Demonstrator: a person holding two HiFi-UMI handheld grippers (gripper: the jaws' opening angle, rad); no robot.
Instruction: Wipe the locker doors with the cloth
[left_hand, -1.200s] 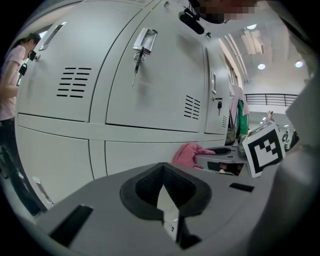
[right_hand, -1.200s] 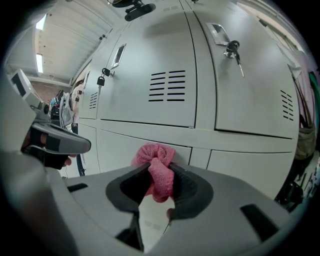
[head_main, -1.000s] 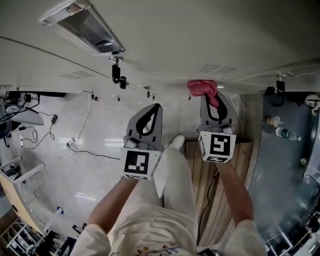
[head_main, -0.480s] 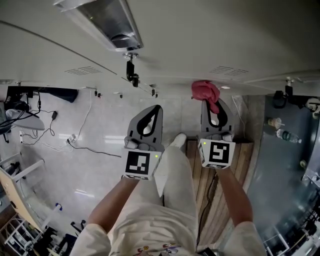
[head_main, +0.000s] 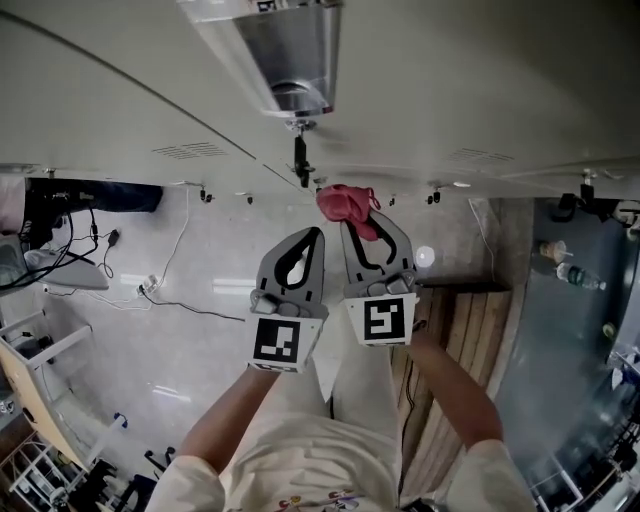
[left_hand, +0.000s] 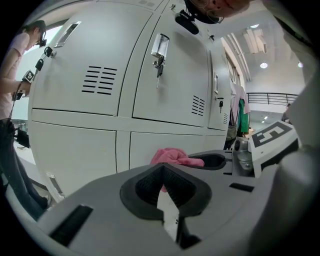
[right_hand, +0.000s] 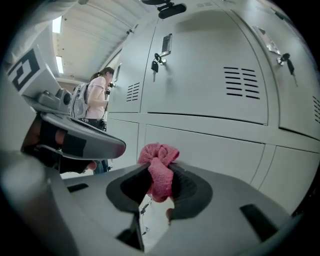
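A crumpled pink cloth (head_main: 345, 202) is pinched in my right gripper (head_main: 352, 226), which is shut on it close in front of the pale grey locker doors (head_main: 450, 90). In the right gripper view the cloth (right_hand: 159, 167) bulges out between the jaws of that gripper (right_hand: 159, 175), facing a lower door panel (right_hand: 210, 145). My left gripper (head_main: 316, 234) hangs just to the left, shut with nothing in it. From the left gripper view, its tips (left_hand: 162, 167) meet and the cloth (left_hand: 175, 156) shows beyond them. A key (head_main: 300, 160) hangs from a lock above the cloth.
A person in a pink top (right_hand: 97, 102) stands further along the lockers. Vented doors with keys (left_hand: 159, 62) are overhead. Cables (head_main: 150, 290) trail on the pale floor at left. A wooden slatted platform (head_main: 470, 330) and a dark surface with bottles (head_main: 570, 268) lie to the right.
My right gripper has carried the cloth leftward, and it now sits beside the left gripper. The left gripper has held its place. The head view has tilted further up the lockers.
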